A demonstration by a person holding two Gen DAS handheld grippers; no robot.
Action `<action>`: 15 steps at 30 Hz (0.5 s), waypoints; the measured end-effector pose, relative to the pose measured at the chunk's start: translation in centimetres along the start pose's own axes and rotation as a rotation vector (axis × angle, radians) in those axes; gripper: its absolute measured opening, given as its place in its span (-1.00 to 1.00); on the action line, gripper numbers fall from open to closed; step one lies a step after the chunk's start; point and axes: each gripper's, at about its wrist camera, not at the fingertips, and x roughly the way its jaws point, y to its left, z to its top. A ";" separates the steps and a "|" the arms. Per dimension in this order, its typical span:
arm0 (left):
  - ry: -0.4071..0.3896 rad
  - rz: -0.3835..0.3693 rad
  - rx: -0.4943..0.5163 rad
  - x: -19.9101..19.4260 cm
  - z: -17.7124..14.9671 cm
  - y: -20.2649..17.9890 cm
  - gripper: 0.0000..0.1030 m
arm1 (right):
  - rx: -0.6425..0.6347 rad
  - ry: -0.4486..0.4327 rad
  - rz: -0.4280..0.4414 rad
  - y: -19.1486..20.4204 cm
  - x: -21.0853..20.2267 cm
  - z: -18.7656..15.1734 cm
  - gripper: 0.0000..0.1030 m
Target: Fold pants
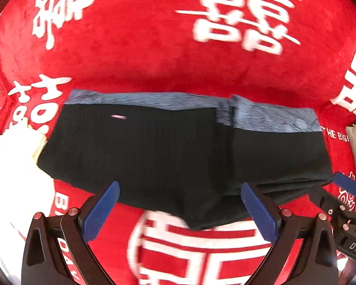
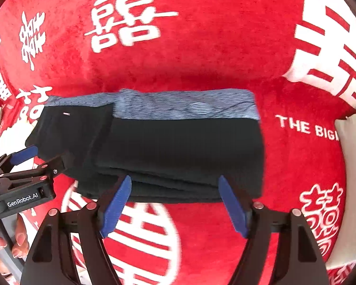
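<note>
The black pants (image 1: 178, 156) with a blue-grey waistband (image 1: 273, 117) lie folded in a stacked bundle on the red blanket (image 1: 154, 47); they also show in the right wrist view (image 2: 182, 149). My left gripper (image 1: 180, 190) is open and empty, its blue pads just at the bundle's near edge. My right gripper (image 2: 174, 182) is open and empty, at the near edge of the bundle's right part. The right gripper also shows at the right edge of the left wrist view (image 1: 346, 185), and the left gripper shows at the left of the right wrist view (image 2: 35, 156).
The red blanket (image 2: 201, 47) has white characters and lettering. A white cloth (image 1: 14, 156) lies left of the pants. A pale cushion (image 2: 353, 142) sits at the right. A hand (image 2: 2, 242) holds the left gripper's handle.
</note>
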 end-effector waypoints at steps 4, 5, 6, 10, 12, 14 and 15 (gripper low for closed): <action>-0.004 0.000 -0.024 0.2 0.2 4.4 1.00 | 0.005 0.016 0.001 4.9 1.1 -0.2 0.58; -0.004 -0.003 -0.038 0.2 0.2 5.7 1.00 | -0.003 0.024 0.006 6.1 1.5 -0.2 0.58; -0.004 -0.006 -0.054 0.4 0.1 6.9 1.00 | -0.003 0.024 0.006 6.1 1.5 -0.2 0.58; 0.002 -0.015 -0.134 1.1 -0.1 11.3 1.00 | -0.060 0.048 0.009 10.0 2.6 0.1 0.58; 0.007 -0.017 -0.186 1.6 -0.5 13.4 1.00 | -0.083 0.058 0.009 11.3 3.1 0.2 0.58; 0.019 -0.015 -0.227 2.0 -0.9 14.9 1.00 | -0.117 0.077 -0.003 12.5 4.0 0.3 0.58; 0.023 -0.010 -0.237 2.2 -1.1 15.4 1.00 | -0.125 0.083 -0.008 12.7 4.3 0.4 0.58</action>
